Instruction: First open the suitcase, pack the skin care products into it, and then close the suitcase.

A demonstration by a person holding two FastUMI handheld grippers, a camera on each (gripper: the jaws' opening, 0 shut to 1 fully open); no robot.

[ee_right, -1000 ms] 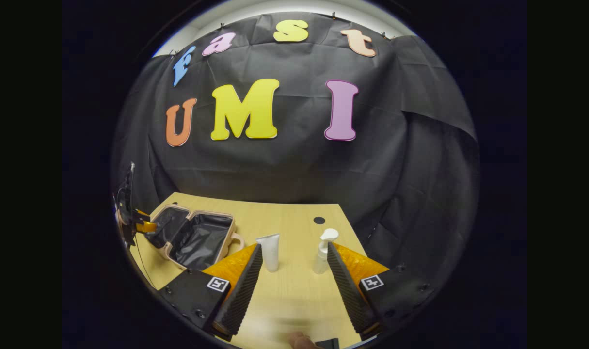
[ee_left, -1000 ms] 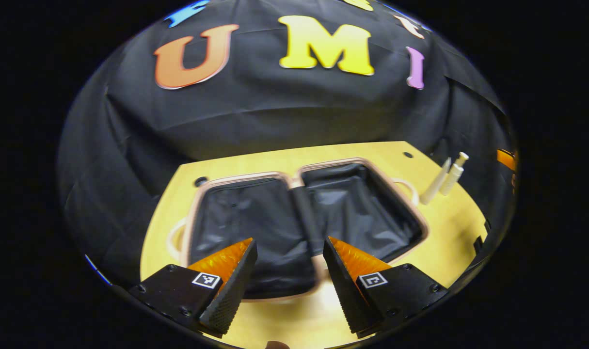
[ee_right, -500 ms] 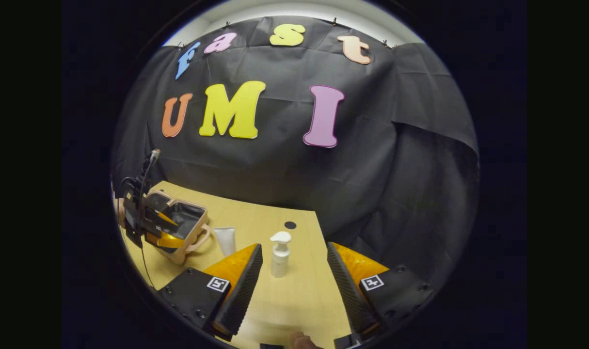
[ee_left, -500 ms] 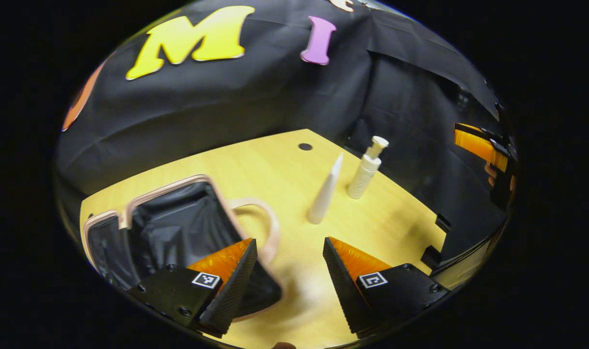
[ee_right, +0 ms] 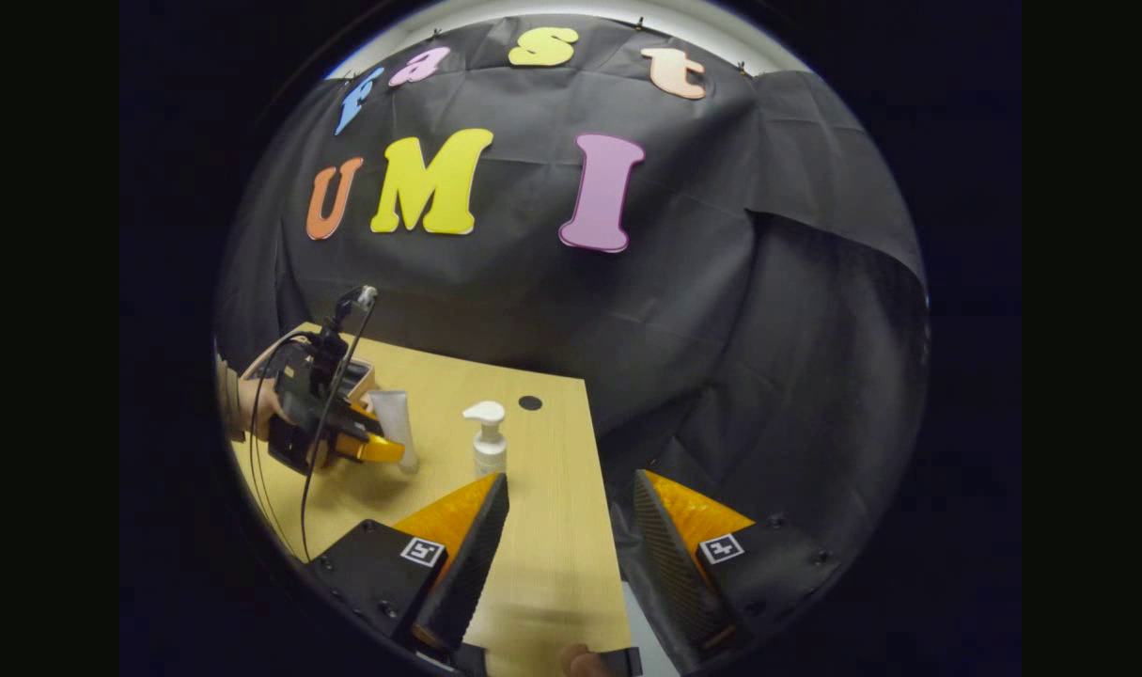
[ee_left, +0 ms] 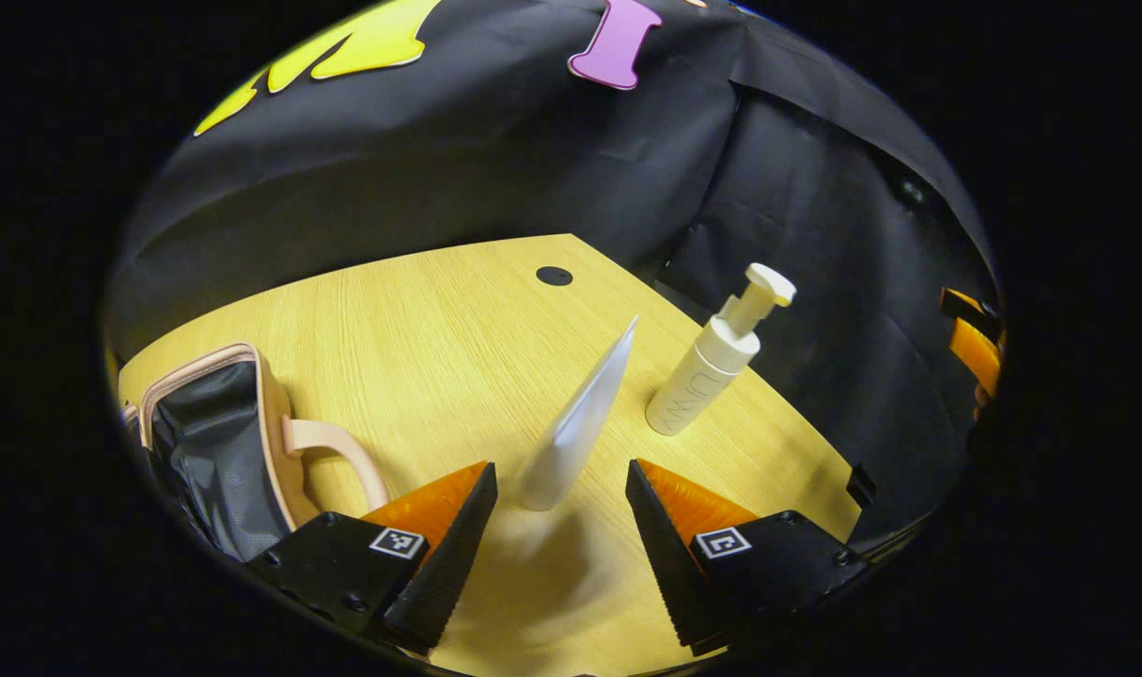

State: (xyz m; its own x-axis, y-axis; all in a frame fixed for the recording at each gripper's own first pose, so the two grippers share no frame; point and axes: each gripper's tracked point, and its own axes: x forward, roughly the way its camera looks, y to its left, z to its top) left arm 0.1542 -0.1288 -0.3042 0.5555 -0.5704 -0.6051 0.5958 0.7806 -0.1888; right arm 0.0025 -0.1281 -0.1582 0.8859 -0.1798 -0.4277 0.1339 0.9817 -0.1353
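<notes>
The left gripper [ee_left: 556, 536], black with orange ribbed finger pads, is held low over the light wooden table [ee_left: 420, 320] with its jaws spread wide and nothing between them; in the right gripper view it is gripped from behind by a hand [ee_right: 251, 406], cables trailing from its body, its fingers pointing toward the table's right side. Just ahead of its fingertips, slightly toward the left finger, stands the pale translucent squeeze tube [ee_left: 578, 423], cap down and flat crimped end up, leaning a little in the fisheye picture; the fingers do not touch it. Beyond the tube and nearer the right edge of the table stands the white pump bottle [ee_left: 711, 367], upright, close beside the tube but apart from it. A small dark round hole [ee_left: 554, 275] sits near the far right corner of the table. To the left of the gripper, toward the table's left end, lies the open pink suitcase with black fabric lining [ee_left: 218, 442], its curved pink handle [ee_left: 340, 451] turned toward the tube. The right gripper [ee_right: 563, 555], of the same make, hovers over the table's right edge with its jaws likewise parted and empty; the pump bottle stands well ahead of its left finger, with the tube farther to the left beside the left gripper.
</notes>
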